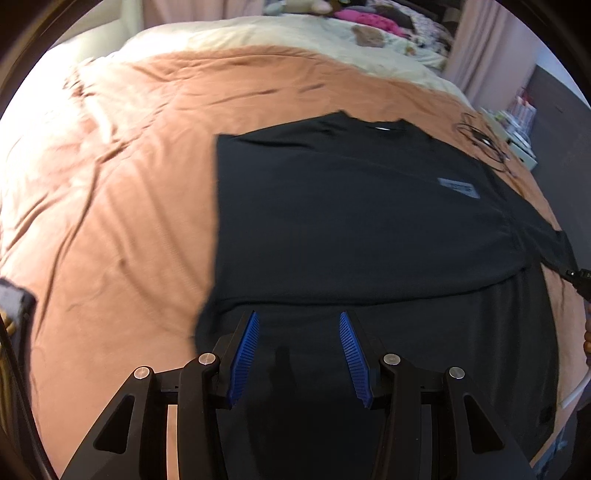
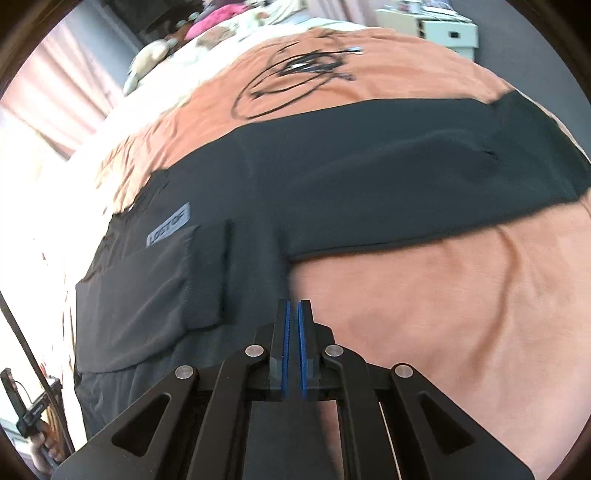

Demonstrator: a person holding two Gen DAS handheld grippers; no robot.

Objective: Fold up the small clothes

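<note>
A black T-shirt with a grey chest label lies flat on an orange bedspread, its left side folded in along a straight edge. My left gripper hovers open over the shirt's near part, with nothing between its blue pads. My right gripper is shut, and the sleeve runs right up into its fingertips. In the left wrist view the right gripper shows at the right edge, at the end of that sleeve.
A coiled black cable lies on the bedspread beyond the shirt. Pillows, soft toys and pink clothes sit at the head of the bed. A pale storage box stands past the bed's edge.
</note>
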